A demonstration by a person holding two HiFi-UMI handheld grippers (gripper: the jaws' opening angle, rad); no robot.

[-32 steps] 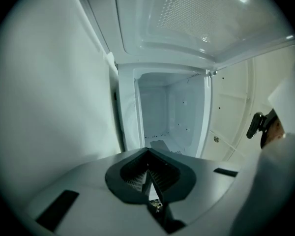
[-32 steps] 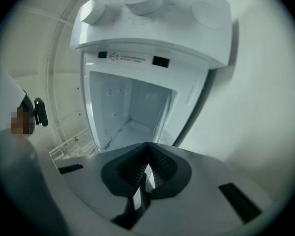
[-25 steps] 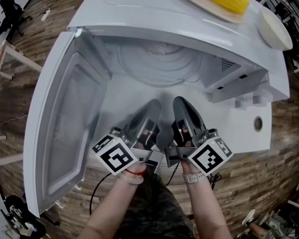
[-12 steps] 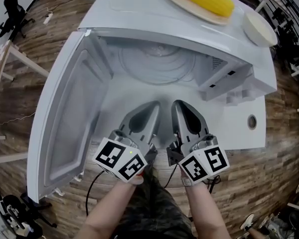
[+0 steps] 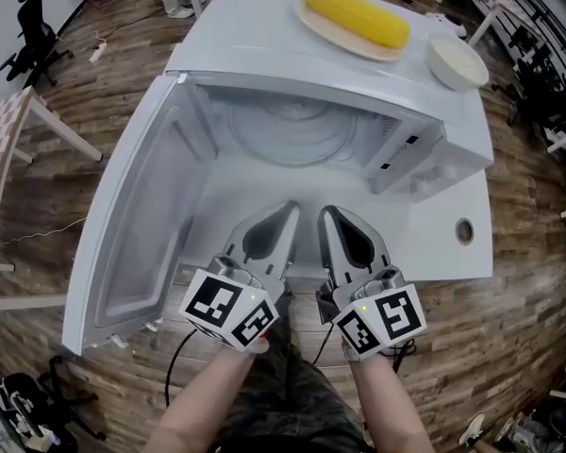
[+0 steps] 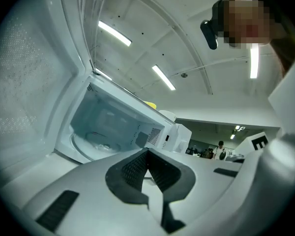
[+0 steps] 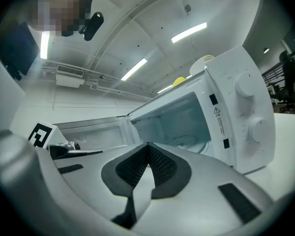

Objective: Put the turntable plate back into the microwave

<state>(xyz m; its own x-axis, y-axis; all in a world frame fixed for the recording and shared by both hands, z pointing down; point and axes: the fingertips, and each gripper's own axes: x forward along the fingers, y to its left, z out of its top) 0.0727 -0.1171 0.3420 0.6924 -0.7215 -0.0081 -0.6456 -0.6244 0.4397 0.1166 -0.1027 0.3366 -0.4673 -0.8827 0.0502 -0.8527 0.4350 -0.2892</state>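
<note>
The white microwave (image 5: 441,149) stands with its door (image 5: 137,229) swung wide to the left. The clear glass turntable plate (image 5: 288,125) lies flat on the cavity floor, and it also shows in the left gripper view (image 6: 94,140) and the right gripper view (image 7: 188,140). My left gripper (image 5: 289,208) and right gripper (image 5: 327,213) sit side by side on the table in front of the opening, outside the cavity. Both are shut with nothing between the jaws, as the left gripper (image 6: 147,151) and right gripper (image 7: 148,146) show in their own views.
On top of the microwave a corn cob (image 5: 357,17) lies on a plate beside a white bowl (image 5: 457,61). The white table (image 5: 448,253) has a round hole (image 5: 464,231) at the right. A black chair (image 5: 33,31) stands on the wooden floor, far left.
Both shut grippers have drawn back from the microwave opening toward the person. The plate stays in the cavity.
</note>
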